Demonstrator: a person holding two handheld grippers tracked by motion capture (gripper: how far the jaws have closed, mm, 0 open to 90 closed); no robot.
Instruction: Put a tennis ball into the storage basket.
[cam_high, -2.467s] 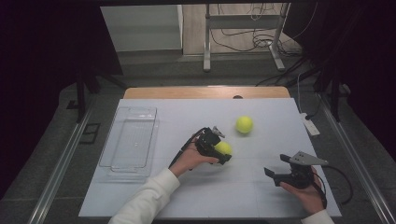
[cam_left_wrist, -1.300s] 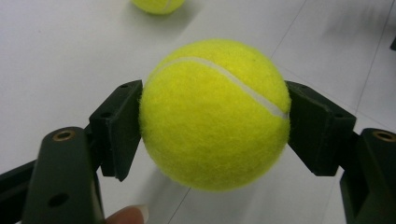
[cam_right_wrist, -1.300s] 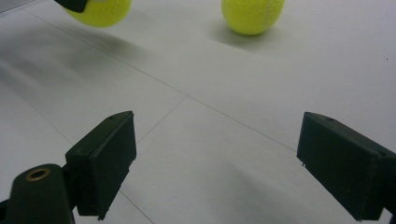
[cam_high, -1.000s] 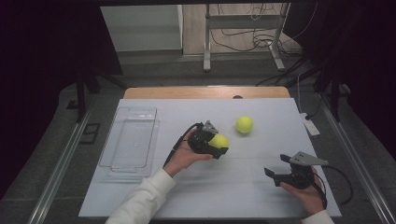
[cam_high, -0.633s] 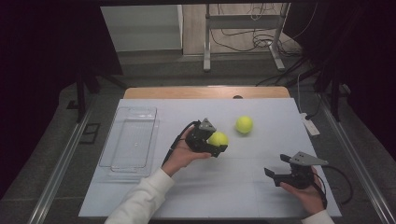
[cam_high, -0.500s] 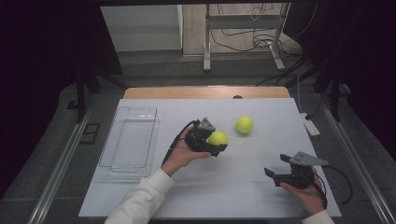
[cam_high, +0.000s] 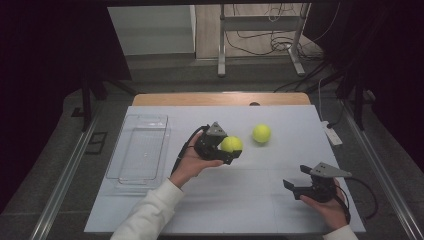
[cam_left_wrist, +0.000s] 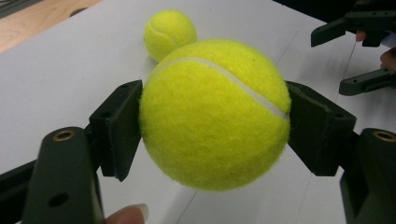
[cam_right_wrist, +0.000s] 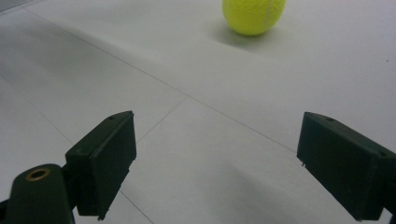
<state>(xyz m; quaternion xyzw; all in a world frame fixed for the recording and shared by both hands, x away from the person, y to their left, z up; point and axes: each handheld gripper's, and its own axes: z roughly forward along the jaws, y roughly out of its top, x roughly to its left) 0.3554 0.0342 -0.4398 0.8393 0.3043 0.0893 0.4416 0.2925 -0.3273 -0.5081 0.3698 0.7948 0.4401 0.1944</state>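
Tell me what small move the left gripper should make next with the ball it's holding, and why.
Probably carry it left toward the clear tray. The left gripper is shut on a tennis ball, gripped on both sides and seemingly lifted off the table. The tray looks empty and is the only container, while the second ball lies loose and the right gripper waits open.

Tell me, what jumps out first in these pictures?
A bright yellow tennis ball clamped in the left gripper, held near the table's middle. A second ball lies just beyond it. The right gripper waits open near the front right, and a clear tray sits at left.
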